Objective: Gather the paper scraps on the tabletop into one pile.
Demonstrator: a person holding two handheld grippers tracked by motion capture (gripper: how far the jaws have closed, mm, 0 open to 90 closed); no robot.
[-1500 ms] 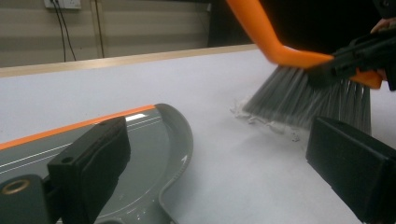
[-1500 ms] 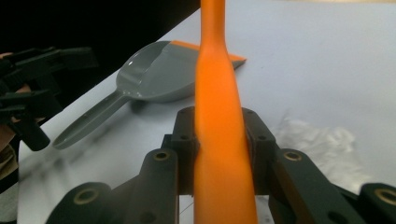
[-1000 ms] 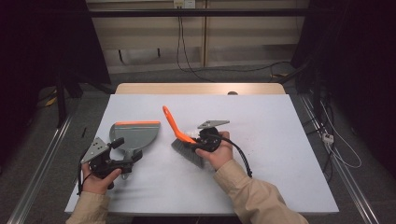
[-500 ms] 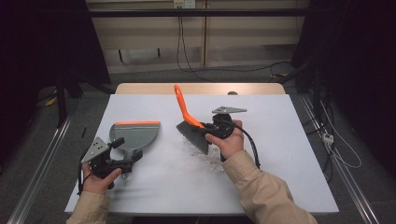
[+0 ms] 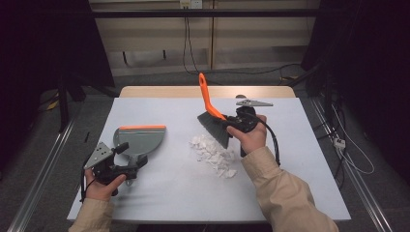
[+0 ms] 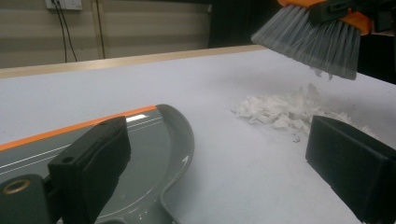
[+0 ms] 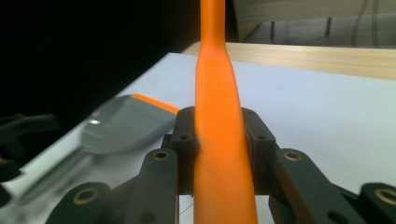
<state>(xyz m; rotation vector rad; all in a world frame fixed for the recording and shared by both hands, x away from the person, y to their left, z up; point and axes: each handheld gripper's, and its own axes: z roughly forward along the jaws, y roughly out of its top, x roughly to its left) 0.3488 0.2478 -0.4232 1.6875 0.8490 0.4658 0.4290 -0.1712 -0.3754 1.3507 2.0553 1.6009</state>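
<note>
The brush [image 5: 212, 116] is clamped by its orange handle between the jaws of the right gripper [image 5: 231, 124]; in the right gripper view the handle [image 7: 218, 140] rises straight up between the two pads, which press on it from both sides. From the high view, the bristles [image 5: 215, 129] hang below and to the left of those jaws, lifted clear of the table [image 5: 300, 159] and held above the far edge of the scraps [image 5: 212, 153], a heap of white paper bits. In the left gripper view the bristles are seen high beyond the right jaw, with the scraps lying on the table beneath them.

The dustpan [image 5: 139, 139] lies flat on the table, its orange lip turned away from the person. The left gripper [image 5: 129, 162] is placed at the near end of the pan; in its own view the jaws are spread well apart, the left jaw over the grey pan and the right jaw over bare table, with nothing pressed between them. The scraps lie ahead of the right jaw, well apart from it.
</note>
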